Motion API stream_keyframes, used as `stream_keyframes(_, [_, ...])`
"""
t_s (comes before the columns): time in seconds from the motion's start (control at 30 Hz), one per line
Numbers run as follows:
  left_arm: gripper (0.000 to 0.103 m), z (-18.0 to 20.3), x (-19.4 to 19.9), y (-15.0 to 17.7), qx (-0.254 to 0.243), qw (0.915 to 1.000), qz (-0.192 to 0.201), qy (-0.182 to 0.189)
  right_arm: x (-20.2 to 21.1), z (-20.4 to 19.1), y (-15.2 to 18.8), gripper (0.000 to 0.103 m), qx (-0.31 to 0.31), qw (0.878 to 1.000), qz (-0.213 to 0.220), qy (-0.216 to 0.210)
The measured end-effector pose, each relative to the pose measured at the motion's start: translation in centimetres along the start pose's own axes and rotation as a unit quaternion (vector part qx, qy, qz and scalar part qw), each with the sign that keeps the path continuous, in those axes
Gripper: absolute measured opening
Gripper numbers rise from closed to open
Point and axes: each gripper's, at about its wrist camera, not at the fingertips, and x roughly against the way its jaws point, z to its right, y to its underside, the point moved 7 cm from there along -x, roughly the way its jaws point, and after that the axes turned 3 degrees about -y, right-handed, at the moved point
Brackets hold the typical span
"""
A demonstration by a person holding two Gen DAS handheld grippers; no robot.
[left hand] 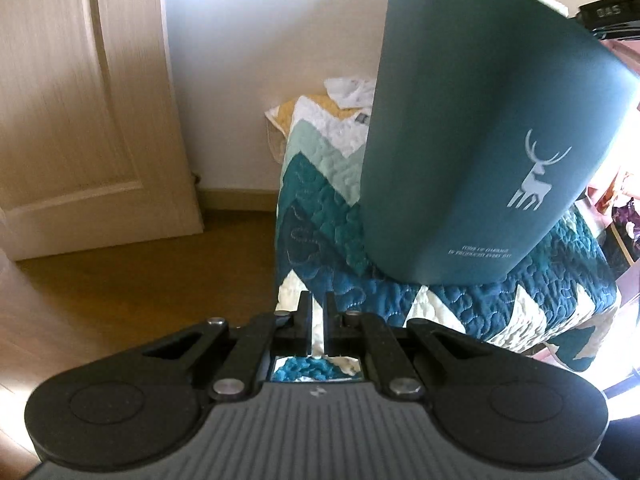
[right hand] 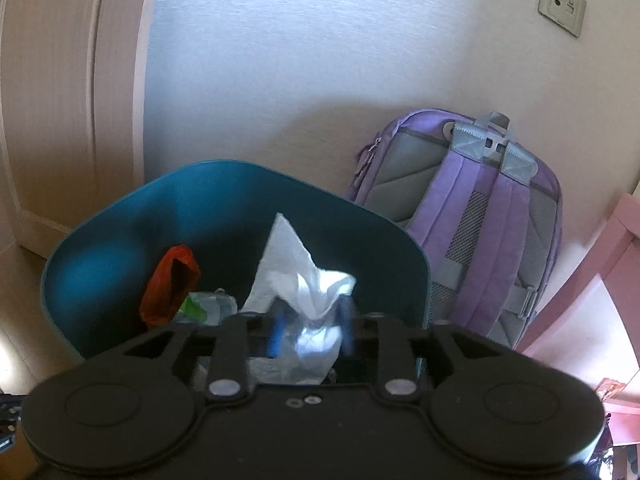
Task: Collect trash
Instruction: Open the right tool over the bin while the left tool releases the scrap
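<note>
Crumpled white tissue (right hand: 304, 280) between parted blue-padded fingers of right gripper (right hand: 312, 328), above open dark-teal plastic bin (right hand: 240, 192). Bin contains red wrapper (right hand: 170, 284). Purple backpack (right hand: 480, 216) beside bin. Left gripper (left hand: 319, 320) closed, empty, over teal-white quilt (left hand: 320, 208).

Standing against a pale wall (left hand: 248, 60): a light wood-grain door (left hand: 80, 100) at left. Covering the bed, a teal-and-cream zigzag quilt (left hand: 520, 292). Leaning on the wall, a purple backpack (right hand: 480, 232). Showing below, brown wood floor (left hand: 140, 280); above right, a wall socket (right hand: 562, 4).
</note>
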Motion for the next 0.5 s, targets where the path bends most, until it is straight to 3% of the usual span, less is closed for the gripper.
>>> stream_keyframes(0.2, [0.005, -0.5, -1.0, 0.4, 0.010, 0.9999, -0.012, -0.001, 1.1, 0.7, -0.4, 0.051, -0.017, 1.000, 0.006, -0.006])
stream_keyframes(0.37, [0.009, -0.2, 1.4, -1.5, 0.005, 0.9998, 0.019, -0.003, 3.4, 1.1, -0.4, 0.056, -0.040, 0.999, 0.020, -0.018])
stream_keyframes(0.47, [0.020, 0.5, 3.7, -3.2, 0.001, 0.9990, 0.044, -0.004, 5.5, 1.1, -0.3, 0.057, -0.048, 0.998, 0.034, -0.024])
stream_keyframes(0.5, [0.031, 0.8, 4.6, -3.9, 0.002, 0.9985, 0.055, -0.005, 6.3, 1.0, -0.3, 0.057, -0.051, 0.998, 0.039, -0.028])
